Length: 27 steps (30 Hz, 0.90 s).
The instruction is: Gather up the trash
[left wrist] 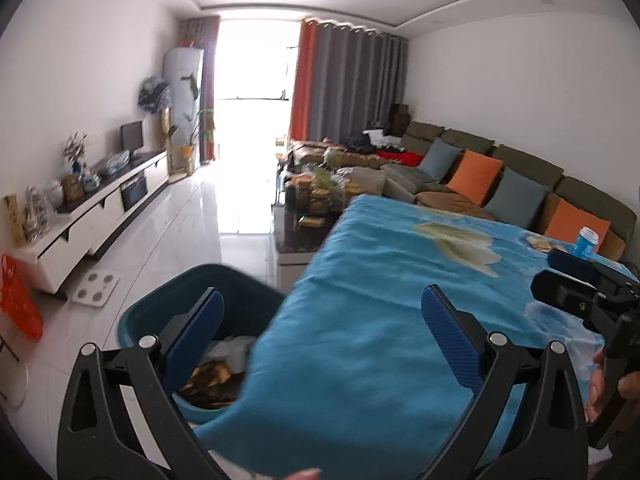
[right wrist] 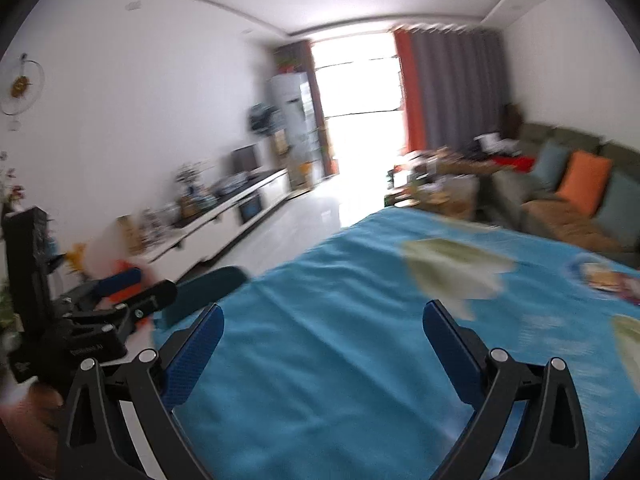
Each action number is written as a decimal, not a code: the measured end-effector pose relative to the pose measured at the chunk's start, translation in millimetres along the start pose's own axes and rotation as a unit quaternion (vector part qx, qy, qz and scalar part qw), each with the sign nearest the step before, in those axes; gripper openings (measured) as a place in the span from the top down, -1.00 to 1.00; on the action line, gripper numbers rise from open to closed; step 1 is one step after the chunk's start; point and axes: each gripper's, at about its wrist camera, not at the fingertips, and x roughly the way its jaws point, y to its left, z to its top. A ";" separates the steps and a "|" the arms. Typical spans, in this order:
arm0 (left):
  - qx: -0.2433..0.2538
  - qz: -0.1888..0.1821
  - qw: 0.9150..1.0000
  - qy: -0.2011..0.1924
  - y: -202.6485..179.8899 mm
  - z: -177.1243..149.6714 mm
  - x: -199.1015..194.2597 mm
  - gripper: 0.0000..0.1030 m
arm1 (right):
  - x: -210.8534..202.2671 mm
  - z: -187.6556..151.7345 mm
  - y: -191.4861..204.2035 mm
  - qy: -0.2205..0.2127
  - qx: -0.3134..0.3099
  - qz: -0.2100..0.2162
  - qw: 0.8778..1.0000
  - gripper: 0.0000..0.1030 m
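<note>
1. The teal trash bin (left wrist: 208, 300) is seen standing upright on the floor below and to the left of the left gripper (left wrist: 320, 316), mouth facing up; its near right side is being covered by the hanging edge of the blue cloth (left wrist: 360, 320) on the worktop.
2. Inside the bin, crumpled white and brownish trash (left wrist: 224, 364) is being shown; single pieces cannot be counted, since part is hidden behind the gripper's left finger and the cloth.
3. One blue cup (left wrist: 587, 242) is seen upright at the far right of the worktop, well ahead of the left gripper, with a flat printed wrapper (left wrist: 540, 243) just left of it; its long axis is running roughly left to right.
4. In the right wrist view the same wrapper (right wrist: 604, 276) is blurred, lying ahead and to the right of the right gripper (right wrist: 322, 332); only a sliver of the bin (right wrist: 208, 288) is showing, left of that gripper.
5. Both grippers are being held wide apart over the cloth, nothing between the fingers.
6. The right gripper (left wrist: 580, 300) is being cut off at the right edge of the left view, and the left gripper (right wrist: 120, 300) at the left edge of the right view.
7. Two grippers, one bin, one cup and one wrapper are being counted.
</note>
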 end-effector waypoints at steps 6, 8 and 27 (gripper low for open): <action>0.020 -0.024 0.999 -0.040 -47.6 5.0 0.2 -0.89 | -40.9 -15.3 -33.3 -0.042 0.020 -0.090 0.995 -0.87; 0.031 -0.034 0.998 -0.047 -65.4 4.8 1.7 -0.89 | -53.5 -19.1 -44.6 -0.056 0.027 -0.113 0.992 -0.87; 0.081 -0.073 0.989 -0.103 -132.7 0.3 -4.0 -0.89 | -122.9 -38.2 -79.2 -0.128 0.050 -0.237 0.962 -0.87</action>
